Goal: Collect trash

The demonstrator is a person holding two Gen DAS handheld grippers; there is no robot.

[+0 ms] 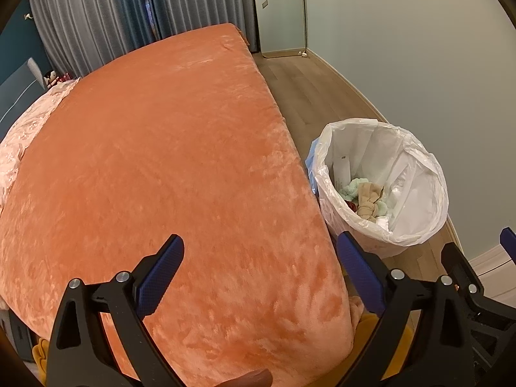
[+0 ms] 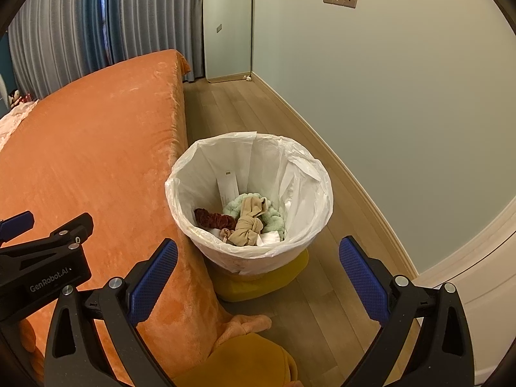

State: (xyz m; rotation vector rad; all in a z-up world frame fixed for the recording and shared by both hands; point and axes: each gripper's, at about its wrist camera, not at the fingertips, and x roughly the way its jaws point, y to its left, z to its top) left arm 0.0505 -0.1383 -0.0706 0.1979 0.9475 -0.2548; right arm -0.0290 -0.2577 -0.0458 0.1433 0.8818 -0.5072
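Your left gripper (image 1: 261,277) hangs over the orange bed cover (image 1: 167,167), jaws spread wide and holding nothing. Just beside the bed's edge stands the white-lined trash bin (image 2: 180,190), with a beige knotted stocking (image 2: 248,225), a green cloth (image 2: 274,217) and a dark red scrunchie (image 2: 213,219) inside. Your right gripper (image 2: 258,277) hovers above the bin, jaws wide apart and empty too.

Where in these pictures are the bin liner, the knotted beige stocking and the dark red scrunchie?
bin liner (image 2: 300,161): right wrist view, on its white inner wall, right of centre.
knotted beige stocking (image 2: 246,227): right wrist view, on the knot.
dark red scrunchie (image 2: 213,218): right wrist view, on its ruffled middle.
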